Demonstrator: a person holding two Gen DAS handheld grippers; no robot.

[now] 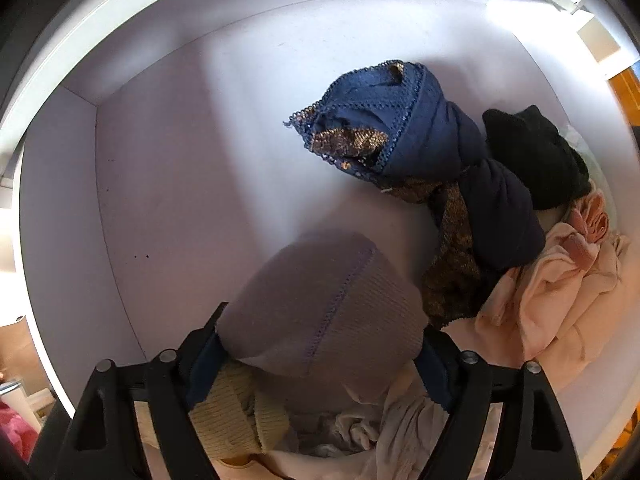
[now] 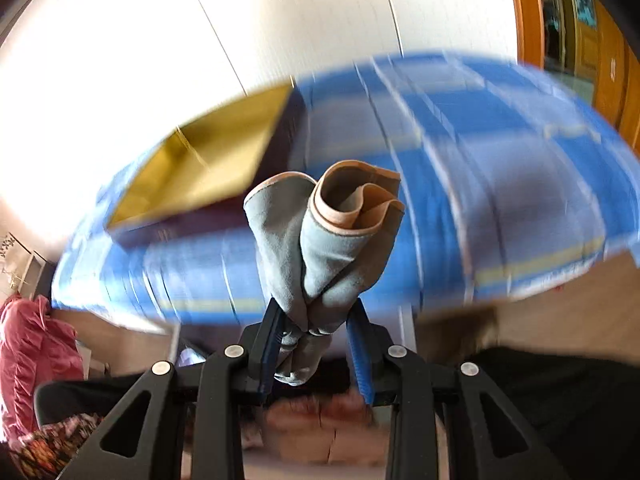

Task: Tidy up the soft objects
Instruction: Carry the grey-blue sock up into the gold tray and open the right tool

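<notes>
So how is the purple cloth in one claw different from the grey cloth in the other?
The lilac ribbed garment is a bulky rounded bundle, spreading the left gripper wide; the grey-blue cloth is a slim rolled piece with a peach edge, pinched narrowly in the right gripper. The lilac one sits low in a white drawer; the grey one hangs in air. Both are soft.

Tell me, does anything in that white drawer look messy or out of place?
Yes. Along the right side of the white drawer, a navy lace-trimmed garment, a black item and pink clothes lie in a tangled, unfolded heap, overlapping each other, while the left half is bare.
</notes>
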